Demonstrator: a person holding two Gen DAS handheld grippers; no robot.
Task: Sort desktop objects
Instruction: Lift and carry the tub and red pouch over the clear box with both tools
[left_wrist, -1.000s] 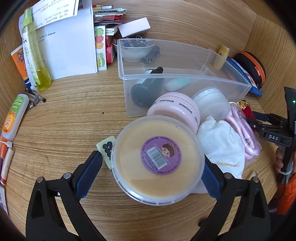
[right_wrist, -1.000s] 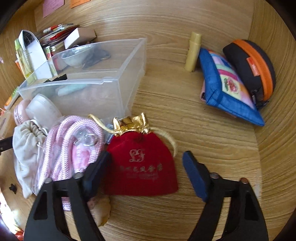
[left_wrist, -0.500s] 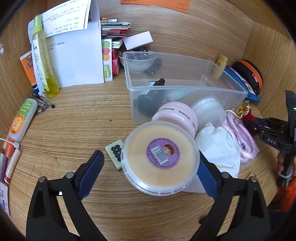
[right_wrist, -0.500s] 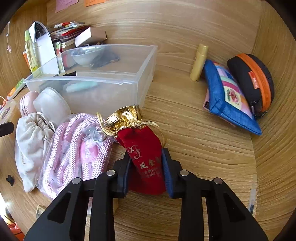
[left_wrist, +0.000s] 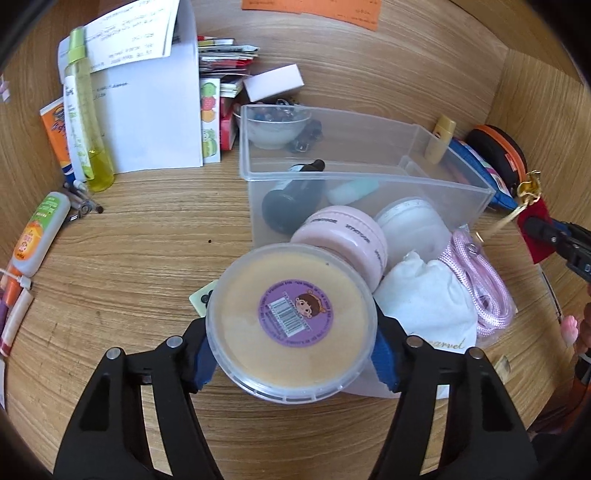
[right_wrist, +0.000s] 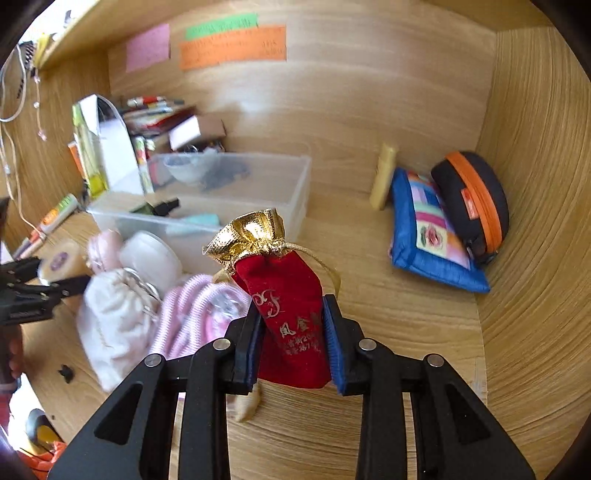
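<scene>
Only the right wrist view shows wall notes (right_wrist: 232, 47) above the red pouch (right_wrist: 291, 317).

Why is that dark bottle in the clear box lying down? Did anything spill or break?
The dark dropper bottle lies on its side in the clear plastic bin, beside a pale mint tube, also lying down. No spill or damage shows. A loose black bit sits on the desk.

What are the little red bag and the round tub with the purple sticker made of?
The red bag looks like velvet: matte, soft nap, printed gold lettering, with a shiny gold foil-like fabric top. The tub seems clear, glossy plastic: its tan contents show through the lid, whose rim catches light.
</scene>
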